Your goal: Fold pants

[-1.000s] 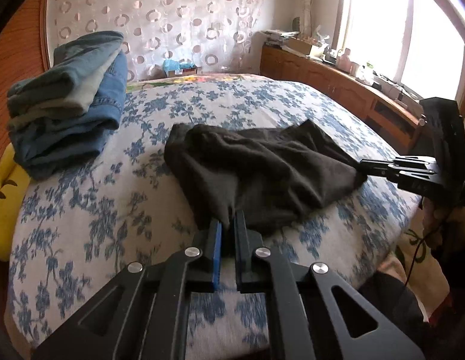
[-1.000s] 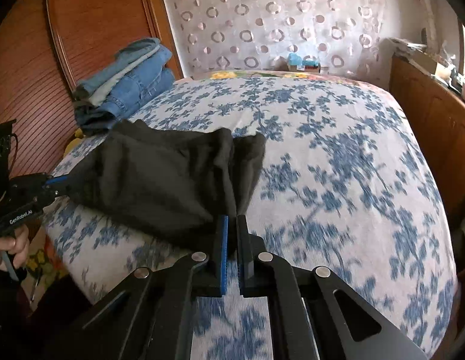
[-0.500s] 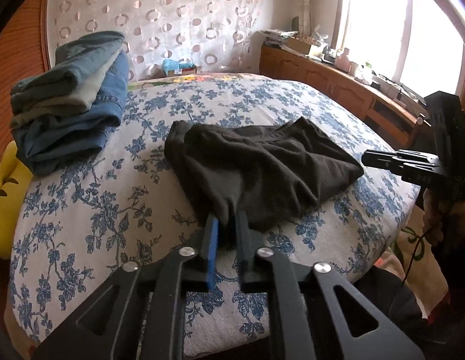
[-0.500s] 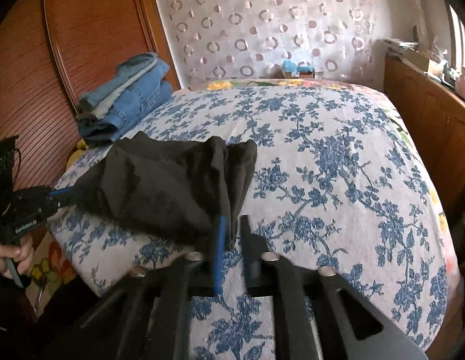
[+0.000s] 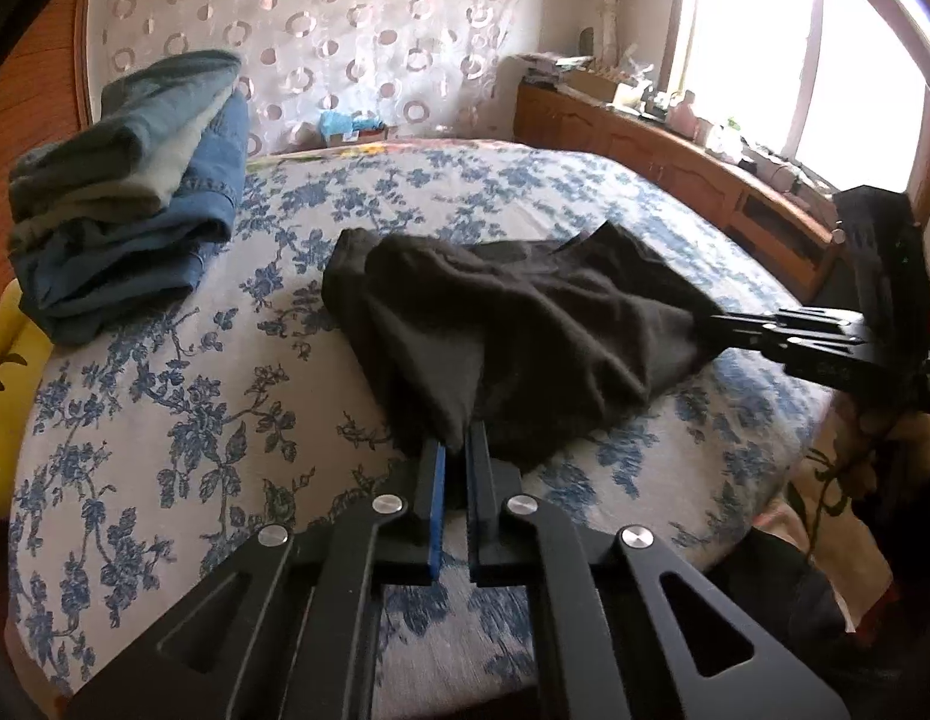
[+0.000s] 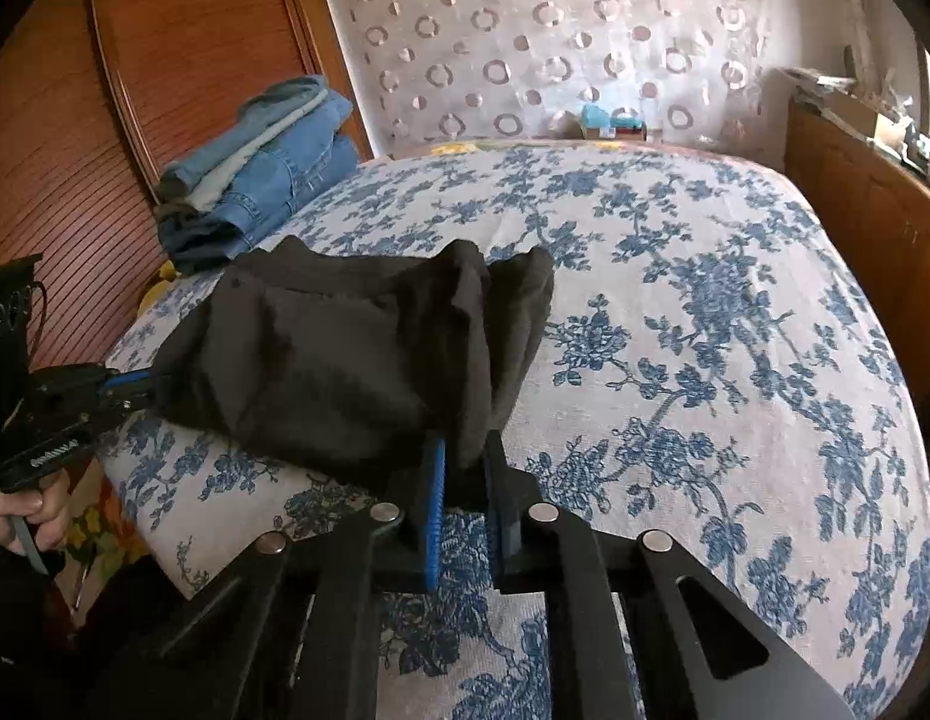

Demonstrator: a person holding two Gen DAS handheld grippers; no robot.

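Dark brown pants (image 5: 525, 336) lie bunched near the front edge of a bed with a blue floral cover (image 5: 165, 408). My left gripper (image 5: 456, 450) is shut on one corner of the pants, the cloth pinched between its blue pads. My right gripper (image 6: 465, 450) is shut on the opposite corner of the pants (image 6: 345, 348). In the left wrist view the right gripper (image 5: 720, 321) holds the cloth at the right. In the right wrist view the left gripper (image 6: 144, 384) holds it at the left. The cloth sags between them.
A stack of folded jeans (image 5: 129, 192) sits on the bed's far left; it also shows in the right wrist view (image 6: 255, 174). A wooden headboard (image 6: 105, 120) is on the left. A wooden cabinet (image 5: 675, 174) under a window runs along the right. A curtain hangs behind.
Both grippers stay shut on the pants corners. The cloth has lifted slightly and pulled toward the bed's front edge.
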